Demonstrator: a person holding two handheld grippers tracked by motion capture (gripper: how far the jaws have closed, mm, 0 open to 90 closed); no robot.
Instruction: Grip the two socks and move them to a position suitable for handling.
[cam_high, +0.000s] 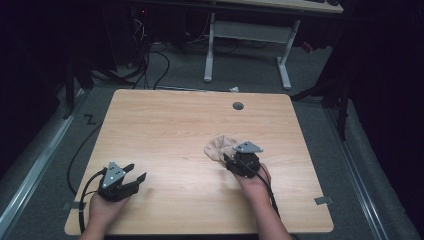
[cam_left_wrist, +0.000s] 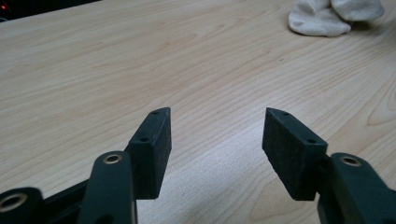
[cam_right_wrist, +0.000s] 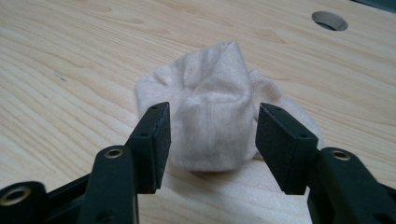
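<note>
I see the cream sock lying bunched on the wooden table, just ahead of my right gripper, whose jaws stand wide apart and press on nothing, while my left gripper, also wide open, rests well apart from it.

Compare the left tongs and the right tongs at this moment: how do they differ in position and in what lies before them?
The left tongs face bare table; the right tongs face a bunched beige sock. The left tongs sit near the table's front left corner, the right tongs nearer the middle. Both stand open, gripping nothing.
</note>
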